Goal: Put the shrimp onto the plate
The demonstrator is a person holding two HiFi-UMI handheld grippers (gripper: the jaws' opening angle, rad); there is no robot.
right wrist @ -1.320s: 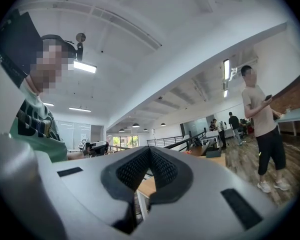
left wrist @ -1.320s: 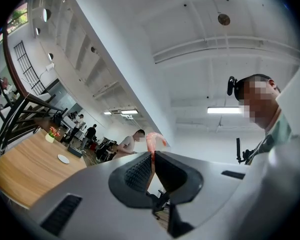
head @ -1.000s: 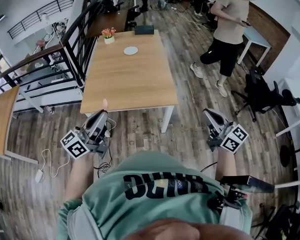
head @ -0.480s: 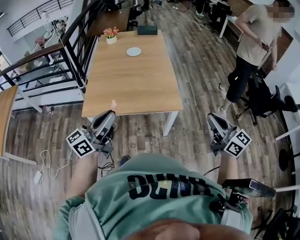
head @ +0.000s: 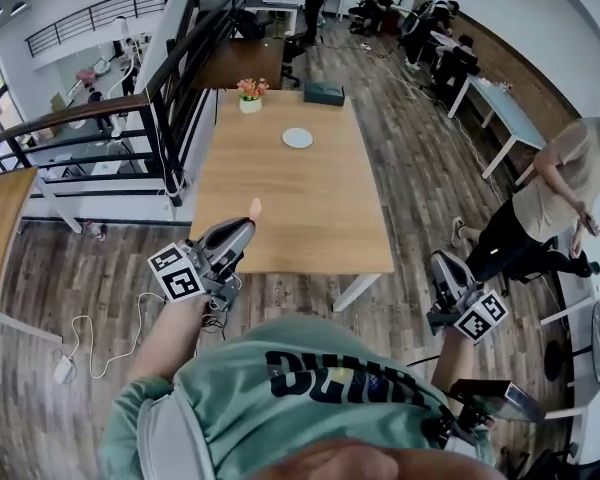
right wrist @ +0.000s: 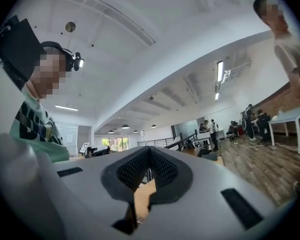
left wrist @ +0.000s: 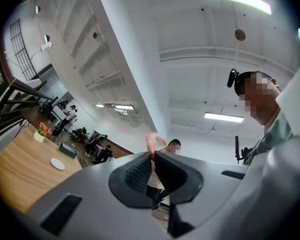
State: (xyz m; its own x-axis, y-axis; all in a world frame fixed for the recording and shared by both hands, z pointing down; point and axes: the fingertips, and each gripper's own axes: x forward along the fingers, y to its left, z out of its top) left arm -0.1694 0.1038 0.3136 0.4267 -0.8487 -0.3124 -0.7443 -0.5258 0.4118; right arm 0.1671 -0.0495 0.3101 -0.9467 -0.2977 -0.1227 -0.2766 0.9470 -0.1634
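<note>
As left gripper (head: 248,224) pinches shrimp (head: 255,208), plate (head: 297,138) seems distant.

The bench (head: 280,193) is bare wood over its near and middle stretch. From its near left corner, where the left tool (head: 248,224) hangs with the shrimp (head: 255,208) nipped in its jaws, the way across to the plate (head: 297,138) is open. The plate lies toward the far end, apart from everything else. Behind it, at the far edge, stand a flower pot (head: 249,98) on the left and a dark box (head: 324,92) on the right, with a gap between them. A black railing (head: 175,88) runs close along the bench's left side. The right side opens on floor (head: 410,168); a person (head: 550,203) stands farther right.
</note>
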